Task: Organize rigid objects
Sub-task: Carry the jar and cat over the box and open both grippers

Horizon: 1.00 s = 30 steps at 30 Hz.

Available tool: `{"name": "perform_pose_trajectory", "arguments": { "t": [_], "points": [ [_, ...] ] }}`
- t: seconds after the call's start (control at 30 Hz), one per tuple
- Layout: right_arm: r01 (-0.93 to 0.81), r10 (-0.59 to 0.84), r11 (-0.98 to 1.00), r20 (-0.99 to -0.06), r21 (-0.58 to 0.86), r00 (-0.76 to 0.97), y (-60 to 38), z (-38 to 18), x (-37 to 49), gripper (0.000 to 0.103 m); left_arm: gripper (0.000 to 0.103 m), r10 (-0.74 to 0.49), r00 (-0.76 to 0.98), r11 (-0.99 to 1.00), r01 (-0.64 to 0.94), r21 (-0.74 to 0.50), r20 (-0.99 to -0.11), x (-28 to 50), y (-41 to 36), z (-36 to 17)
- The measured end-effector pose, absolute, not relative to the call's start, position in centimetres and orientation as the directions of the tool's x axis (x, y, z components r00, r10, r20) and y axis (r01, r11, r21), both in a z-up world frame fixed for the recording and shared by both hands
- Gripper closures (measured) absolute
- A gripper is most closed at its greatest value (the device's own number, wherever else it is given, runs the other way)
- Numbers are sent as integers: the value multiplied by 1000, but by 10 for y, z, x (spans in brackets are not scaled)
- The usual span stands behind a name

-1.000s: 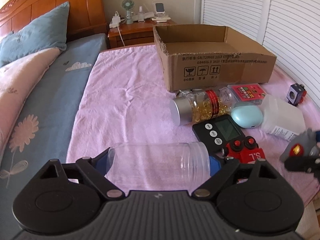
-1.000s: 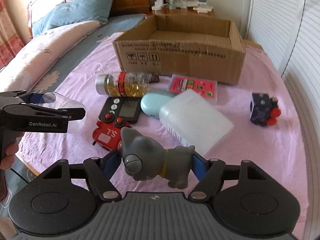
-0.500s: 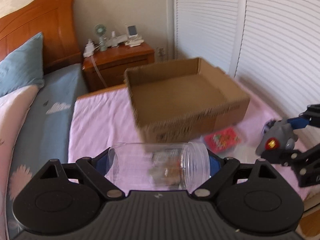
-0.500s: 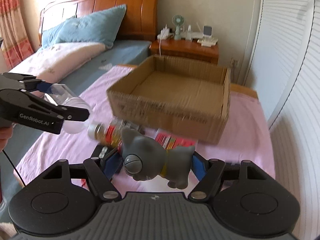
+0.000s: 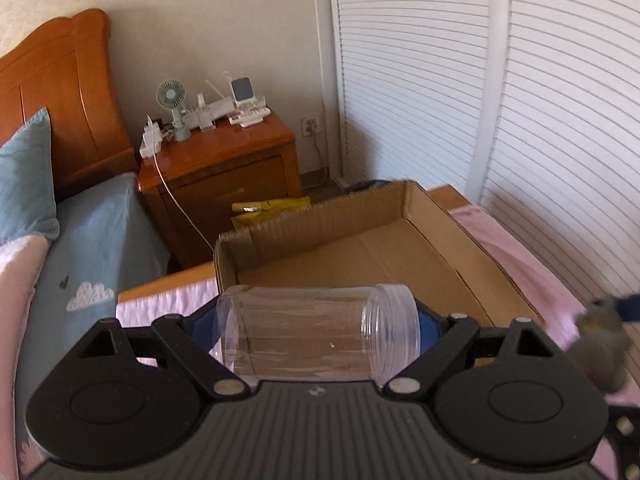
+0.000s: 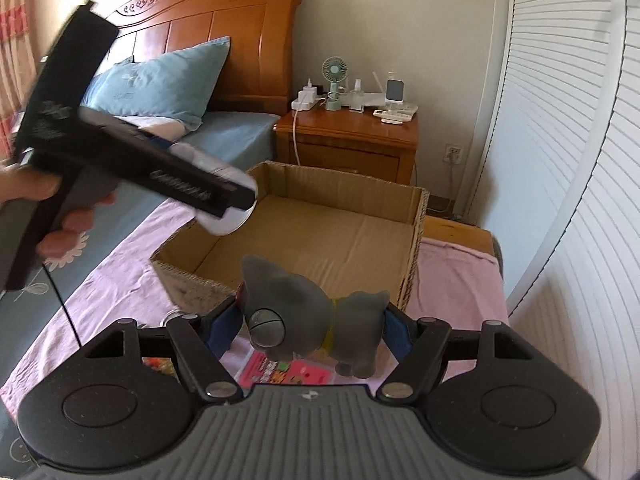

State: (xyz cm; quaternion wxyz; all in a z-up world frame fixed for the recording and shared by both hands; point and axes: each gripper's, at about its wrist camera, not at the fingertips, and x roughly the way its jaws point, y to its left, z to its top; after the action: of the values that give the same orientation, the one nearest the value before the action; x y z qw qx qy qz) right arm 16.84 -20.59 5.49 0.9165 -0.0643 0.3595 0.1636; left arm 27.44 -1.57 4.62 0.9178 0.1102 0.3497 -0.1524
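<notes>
Both loads have come up off the pink bedspread (image 6: 120,276) since a second ago and now hang at the near edge of the cardboard box (image 5: 436,240), so the drop-in looks next. Left tongs (image 5: 316,328) clamp the clear jar (image 5: 316,332), long axis crosswise, threaded mouth pointing right. Right tongs (image 6: 310,330) grip the grey cat toy (image 6: 308,316) crosswise, head toward the left.

Beyond the bed you see a wooden nightstand (image 6: 348,136) carrying a small green fan (image 6: 334,74), a white power strip (image 6: 306,103) and a remote (image 6: 396,114). A blue pillow (image 6: 160,80) leans against the wooden headboard (image 6: 224,28); white louvered doors (image 5: 520,100) stand right.
</notes>
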Motion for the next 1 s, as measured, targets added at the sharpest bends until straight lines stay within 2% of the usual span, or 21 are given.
{"name": "perform_pose_trajectory", "arguments": {
  "t": [0.1, 0.27, 0.63, 1.0],
  "points": [
    [-341, 246, 940, -681, -6, 690, -206, 54, 171, 25, 8, -183, 721, 936, 336, 106, -668, 293, -20, 39],
    [-338, 244, 941, -691, -1, 681, -206, 52, 181, 25, 8, -171, 715, 940, 325, 106, -678, 290, -12, 35],
    [-333, 232, 943, -721, 1, 653, -195, 48, 209, 25, 1, -192, 714, 942, 327, 78, -673, 210, 18, 45],
    [-285, 191, 958, -756, 6, 626, -183, 38, 290, 25, 1, -154, 721, 958, 278, 77, -676, 148, 35, 30]
  ]
}}
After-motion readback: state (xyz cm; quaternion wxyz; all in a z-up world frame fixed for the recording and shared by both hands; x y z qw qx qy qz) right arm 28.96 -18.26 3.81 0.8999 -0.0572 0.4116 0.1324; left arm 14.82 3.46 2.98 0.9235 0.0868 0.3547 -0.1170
